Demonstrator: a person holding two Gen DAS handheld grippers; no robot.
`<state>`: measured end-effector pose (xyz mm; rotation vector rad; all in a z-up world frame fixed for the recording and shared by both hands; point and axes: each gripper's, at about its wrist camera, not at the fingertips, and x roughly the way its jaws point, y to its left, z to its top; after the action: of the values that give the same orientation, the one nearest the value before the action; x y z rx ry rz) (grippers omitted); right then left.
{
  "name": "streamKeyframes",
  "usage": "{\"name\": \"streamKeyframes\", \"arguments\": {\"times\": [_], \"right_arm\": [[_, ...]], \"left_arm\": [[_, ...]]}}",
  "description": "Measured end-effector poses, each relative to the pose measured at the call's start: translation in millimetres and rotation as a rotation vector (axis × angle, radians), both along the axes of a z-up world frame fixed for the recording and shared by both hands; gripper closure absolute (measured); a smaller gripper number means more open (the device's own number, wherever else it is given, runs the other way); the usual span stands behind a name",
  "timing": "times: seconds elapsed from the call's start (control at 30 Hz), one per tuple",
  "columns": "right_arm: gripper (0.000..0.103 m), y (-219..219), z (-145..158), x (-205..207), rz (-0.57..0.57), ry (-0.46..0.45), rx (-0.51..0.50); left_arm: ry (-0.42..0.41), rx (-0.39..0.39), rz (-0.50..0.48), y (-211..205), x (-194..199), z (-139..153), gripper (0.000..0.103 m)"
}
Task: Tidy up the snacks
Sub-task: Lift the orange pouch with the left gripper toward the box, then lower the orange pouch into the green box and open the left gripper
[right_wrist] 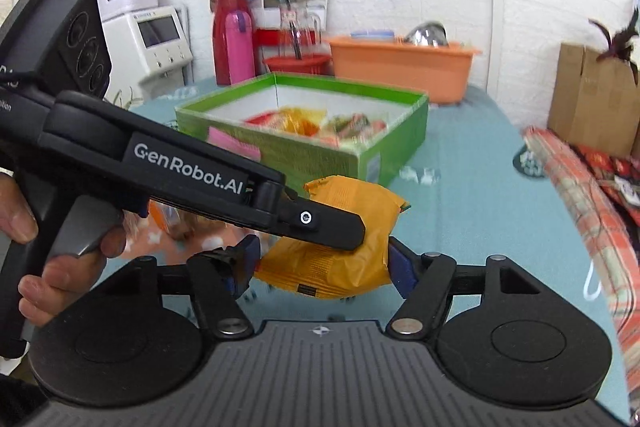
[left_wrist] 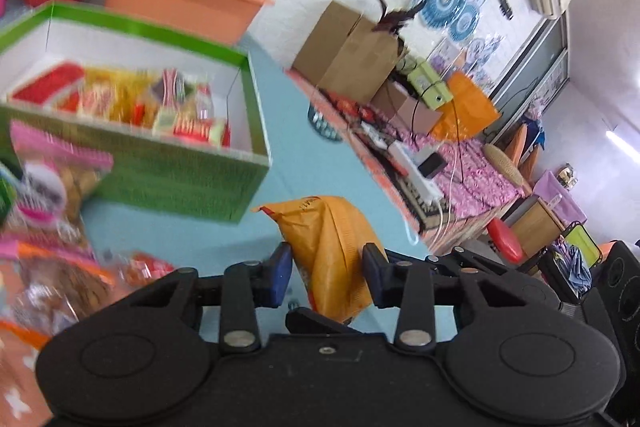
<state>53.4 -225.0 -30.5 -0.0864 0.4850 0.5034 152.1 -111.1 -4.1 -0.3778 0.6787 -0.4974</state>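
Left wrist view: the left gripper (left_wrist: 326, 263) is clenched on an orange packet (left_wrist: 334, 247). The blue pads (left_wrist: 278, 269) press its two sides and the packet stands upright between them, above the blue table (left_wrist: 320, 167).
Why held so: a grip across the narrow middle probably keeps the soft packet from folding or slipping on its way to the box.
Where it should go: the green box (left_wrist: 192, 183) lies at ten o'clock from the packet. It is open on top and already holds mixed snacks (left_wrist: 140, 99), so this looks like a carry toward it.
Still unsorted: loose snack bags (left_wrist: 52, 195) lie outside the box at eight to nine o'clock, blurred.
Right wrist view: the right gripper (right_wrist: 324, 263) has its jaws wide apart with the packet showing between them. Whether its pads press the packet cannot be told.
Only in the right view: the left gripper comes in from ten o'clock, a person's hand (right_wrist: 40, 259) is on its handle, and one finger lies over the packet. The box stands at twelve o'clock beyond.
Only in the left view: both pads on the packet, the loose bags, and no other fingers on the packet.
Risk: the packet is soft, so a loose squeeze may let it sag.
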Motion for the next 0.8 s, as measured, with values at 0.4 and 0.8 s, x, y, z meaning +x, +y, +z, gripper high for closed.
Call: {"name": "streamKeyframes", "arguments": {"times": [0.4,0.8], "right_arm": [[0.0,32.1,40.3,57.1,0.06,-0.137,0.039],[0.0,46.6,20.2,111.0,0.032,-0.096,0.067]], "left_arm": [[-0.09,0.044,0.073,35.2,47.5,49.4,0.062],[-0.042,0.014,0.079,55.7,103.8,23.8,0.062]]}}
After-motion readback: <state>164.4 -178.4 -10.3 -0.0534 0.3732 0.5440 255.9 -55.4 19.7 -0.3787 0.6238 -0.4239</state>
